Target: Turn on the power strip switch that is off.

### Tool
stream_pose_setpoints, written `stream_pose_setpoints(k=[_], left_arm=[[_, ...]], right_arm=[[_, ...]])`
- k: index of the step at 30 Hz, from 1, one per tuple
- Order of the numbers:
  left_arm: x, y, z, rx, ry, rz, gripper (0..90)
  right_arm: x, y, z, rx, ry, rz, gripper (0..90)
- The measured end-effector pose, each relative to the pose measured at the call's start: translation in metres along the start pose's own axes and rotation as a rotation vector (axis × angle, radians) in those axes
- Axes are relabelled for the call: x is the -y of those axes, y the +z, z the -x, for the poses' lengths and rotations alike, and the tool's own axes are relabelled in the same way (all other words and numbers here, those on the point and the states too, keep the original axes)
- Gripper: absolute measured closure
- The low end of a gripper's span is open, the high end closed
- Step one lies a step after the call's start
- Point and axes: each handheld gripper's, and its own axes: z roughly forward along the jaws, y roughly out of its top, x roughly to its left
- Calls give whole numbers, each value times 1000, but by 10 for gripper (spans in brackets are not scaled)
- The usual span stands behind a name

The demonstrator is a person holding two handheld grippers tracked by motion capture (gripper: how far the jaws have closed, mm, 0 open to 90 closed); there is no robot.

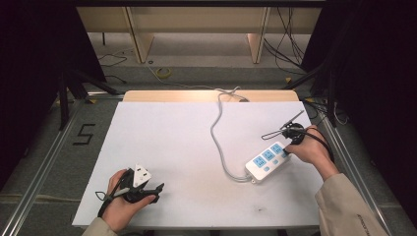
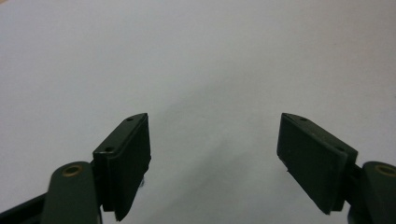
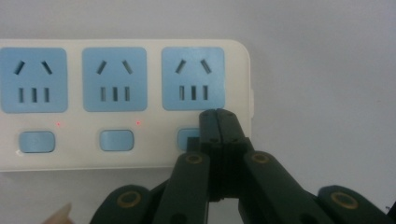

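The power strip (image 1: 268, 161) lies on the white table (image 1: 162, 147) at about 4 o'clock from the table's middle, angled, its grey cord (image 1: 219, 132) running off toward 12 o'clock. It has 3 blue sockets, each with a blue switch (image 3: 116, 140) below it; in the right gripper view, small red lights glow beside the first 2 switches, and no light can be made out at the third.

The right gripper (image 3: 218, 116) has its jaws pressed together with nothing between them, the joined tip resting over the third switch (image 3: 186, 139) at the strip's end. I judge the step in hand is pressing that switch with the closed tip. The next move calls for a short, straight push down, centred on the button so the tip does not slide onto the socket (image 3: 193, 78) above.

The left gripper (image 1: 158, 189) waits at 7 o'clock, jaws wide apart over bare table, holding nothing.
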Motion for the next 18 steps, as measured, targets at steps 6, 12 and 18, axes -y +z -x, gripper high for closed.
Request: stream_pose_setpoints(k=[6, 12, 18], left_arm=[[0, -1, 0, -1, -1, 2, 255], [0, -1, 0, -1, -1, 3, 255], [0, -1, 0, -1, -1, 2, 255]], right_arm=[[-2, -1, -5, -29, -9, 4, 900], [-2, 0, -5, -26, -7, -3, 900], [-3, 2, -5, -26, -9, -11, 900]])
